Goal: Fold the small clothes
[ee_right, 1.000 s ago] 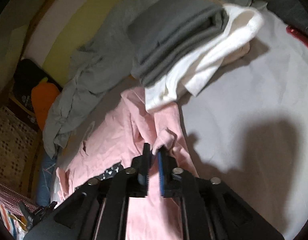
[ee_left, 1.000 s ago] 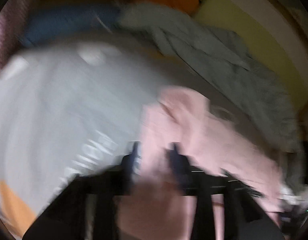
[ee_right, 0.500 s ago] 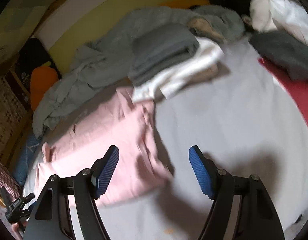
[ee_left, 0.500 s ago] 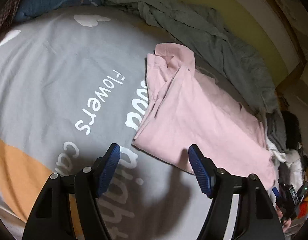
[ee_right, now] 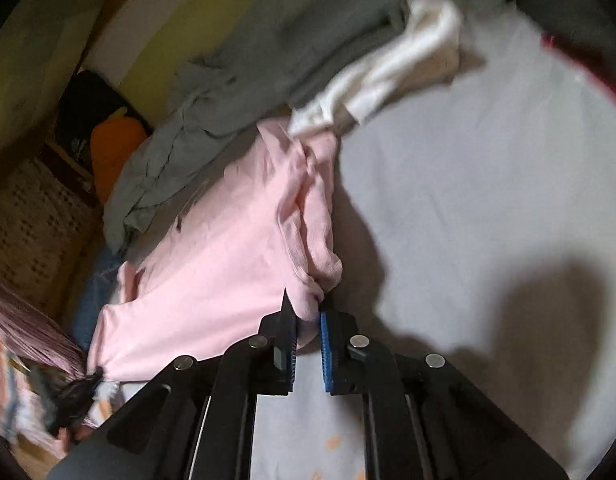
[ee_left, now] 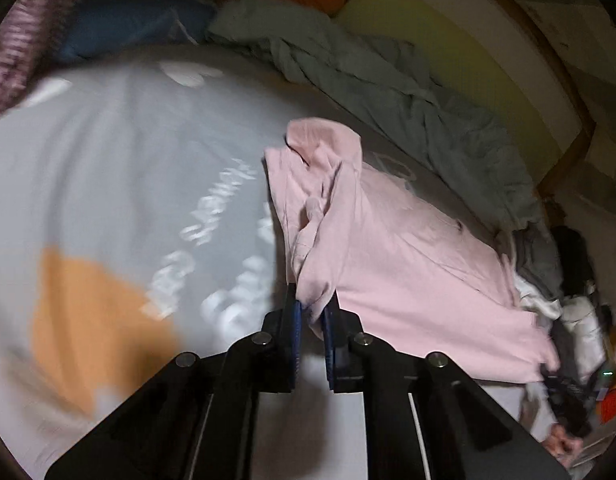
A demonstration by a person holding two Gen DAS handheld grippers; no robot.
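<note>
Half second ago both grippers gaped above grey bedsheet. Jaws have just been closing: left gripper pinches pink garment corner, right gripper pinches its opposite corner; garment lies on bedsheet beside grey blanket.

Dim warm light; motion blur on bedsheet; dark shadow right view; fisheye edges black.
</note>
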